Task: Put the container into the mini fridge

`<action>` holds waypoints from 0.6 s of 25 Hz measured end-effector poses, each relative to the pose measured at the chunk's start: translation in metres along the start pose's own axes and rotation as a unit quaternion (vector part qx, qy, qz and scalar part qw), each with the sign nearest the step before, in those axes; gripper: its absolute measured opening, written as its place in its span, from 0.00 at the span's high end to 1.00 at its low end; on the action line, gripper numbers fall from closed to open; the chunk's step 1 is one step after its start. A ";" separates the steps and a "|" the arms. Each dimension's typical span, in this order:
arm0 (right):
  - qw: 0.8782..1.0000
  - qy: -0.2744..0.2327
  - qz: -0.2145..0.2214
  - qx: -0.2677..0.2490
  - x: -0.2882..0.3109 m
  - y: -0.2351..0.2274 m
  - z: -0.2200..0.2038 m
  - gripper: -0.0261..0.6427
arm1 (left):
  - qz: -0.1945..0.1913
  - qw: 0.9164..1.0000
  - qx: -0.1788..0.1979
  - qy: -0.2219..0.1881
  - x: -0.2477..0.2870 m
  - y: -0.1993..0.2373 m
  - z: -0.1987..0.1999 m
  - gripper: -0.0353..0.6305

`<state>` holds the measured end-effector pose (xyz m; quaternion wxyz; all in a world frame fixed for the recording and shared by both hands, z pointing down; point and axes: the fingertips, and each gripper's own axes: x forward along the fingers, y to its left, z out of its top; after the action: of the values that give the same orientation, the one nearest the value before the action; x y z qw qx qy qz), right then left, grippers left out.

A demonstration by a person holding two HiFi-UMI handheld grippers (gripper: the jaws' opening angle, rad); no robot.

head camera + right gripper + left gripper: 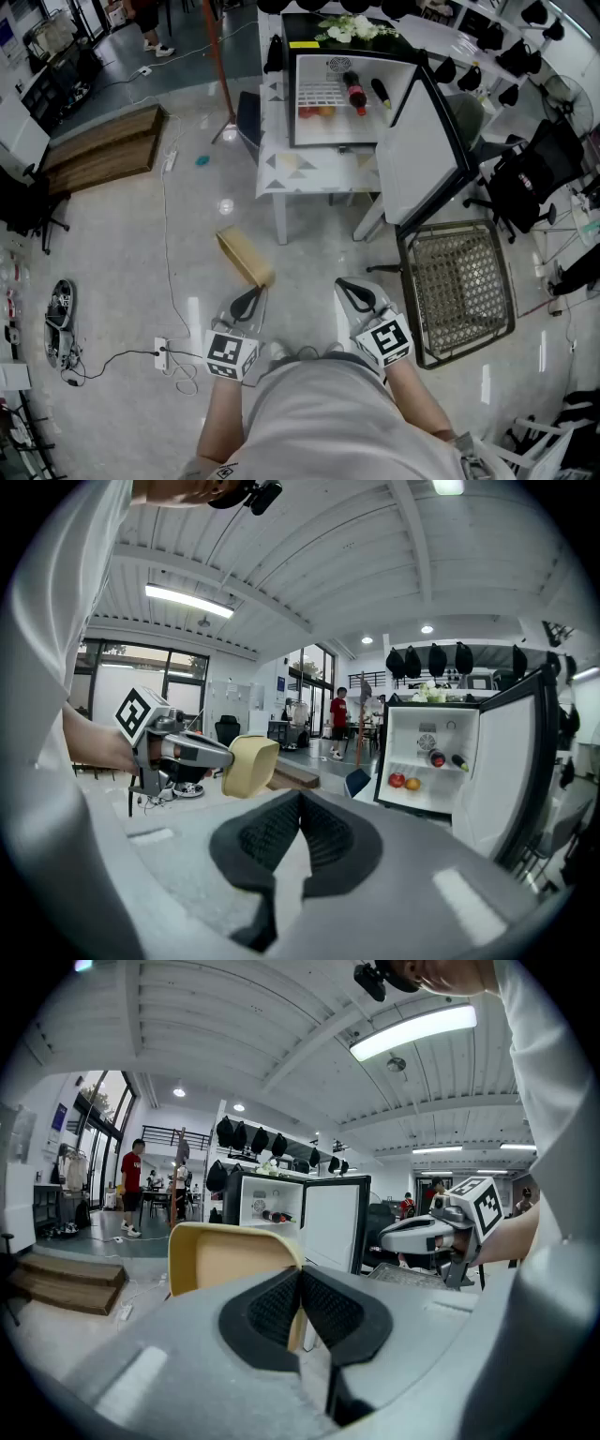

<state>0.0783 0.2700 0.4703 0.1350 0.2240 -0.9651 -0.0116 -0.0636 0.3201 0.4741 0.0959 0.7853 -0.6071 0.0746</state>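
While we stand on the glossy pale floor (187, 234) facing the fridge (314, 75), the left tool (253, 295) is clamped on the container (246, 256). Its dark ribbed pads pinch one thin wall. The container is a tan, smooth-sided box with rounded corners, and it sticks out ahead of that tool in the air, well short of the bench (309, 169). The right tool (354, 291) hangs beside it with its jaws together on nothing.

The fridge is a small black box with a white lining, and it stands on the white bench. Its door (422, 155) swings wide toward our right, with the flat white inner face showing. Inside, a red bottle (355, 92) and a dark bottle (381, 92) lie on a wire shelf. Round red and orange fruit (317, 112) sits at the lower left. White flowers (354, 30) lie on the fridge top.

Under the open door, on our right, stands a chair (459, 281) with a woven mesh seat and a dark frame, close to the right tool. A black office chair (534, 178) is further right. The bench's front edge and legs lie between us and the fridge. Far to the left are a low wooden platform (103, 150) and a white power strip (161, 353) with a trailing cord.
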 end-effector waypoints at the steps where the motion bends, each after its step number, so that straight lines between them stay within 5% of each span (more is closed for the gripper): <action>1: 1.000 0.000 -0.001 0.000 0.003 0.001 0.001 0.96 | -0.001 1.000 -0.001 -0.002 0.000 0.004 0.001 0.93; 15: 0.998 -0.015 -0.036 0.042 0.050 0.004 0.015 0.96 | -0.017 1.000 -0.009 -0.016 -0.012 0.065 -0.001 0.93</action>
<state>0.0292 0.2510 0.4689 0.1107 0.2641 -0.9579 0.0211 -0.1291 0.3159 0.4764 0.0942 0.7957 -0.5957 0.0550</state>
